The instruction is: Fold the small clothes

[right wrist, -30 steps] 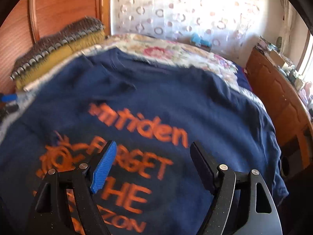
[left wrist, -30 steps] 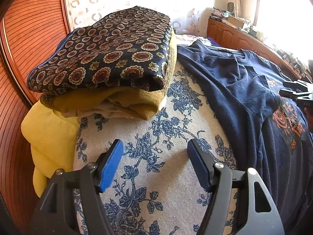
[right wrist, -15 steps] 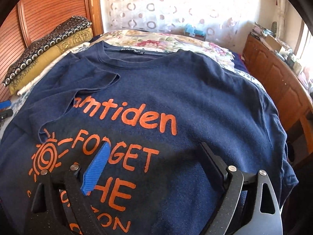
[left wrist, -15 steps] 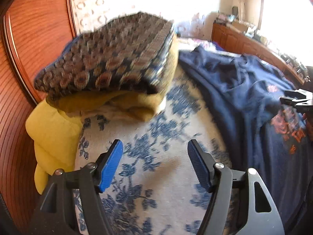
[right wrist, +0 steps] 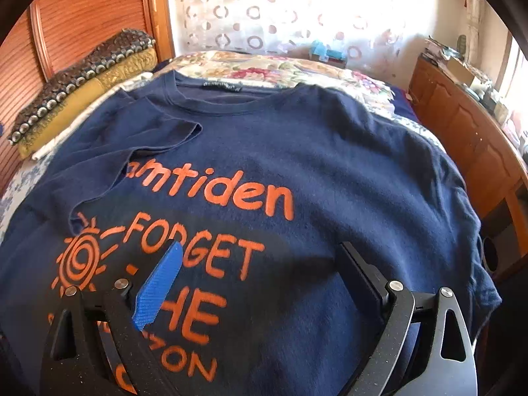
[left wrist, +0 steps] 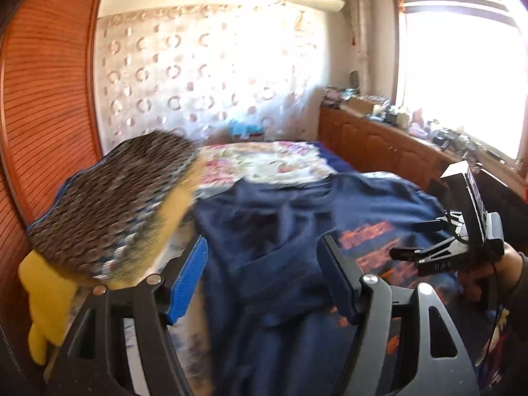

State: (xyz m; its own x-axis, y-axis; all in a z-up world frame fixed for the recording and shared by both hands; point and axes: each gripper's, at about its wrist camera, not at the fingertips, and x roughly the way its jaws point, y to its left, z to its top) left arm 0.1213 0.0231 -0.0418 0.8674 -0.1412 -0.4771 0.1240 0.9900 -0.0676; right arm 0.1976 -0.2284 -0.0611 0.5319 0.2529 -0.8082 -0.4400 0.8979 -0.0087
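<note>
A navy T-shirt (right wrist: 297,151) with orange lettering lies spread front-up on the bed, its left sleeve folded in over the chest. It also shows in the left wrist view (left wrist: 283,231). My right gripper (right wrist: 260,283) is open and empty, hovering over the shirt's lower print. My left gripper (left wrist: 262,277) is open and empty, above the shirt's left edge. The right gripper (left wrist: 412,241) also shows at the right of the left wrist view, held in a hand.
A stack of folded clothes (left wrist: 112,198), patterned dark on top and yellow beneath, sits left by the wooden headboard (left wrist: 43,99); it also shows in the right wrist view (right wrist: 82,79). A floral quilt (right wrist: 280,69) lies beyond the shirt. A wooden cabinet (right wrist: 462,125) lines the right.
My left gripper has swung up and to the right, from the floral sheet toward the shirt. My right gripper has drawn back a little; the whole shirt front now shows.
</note>
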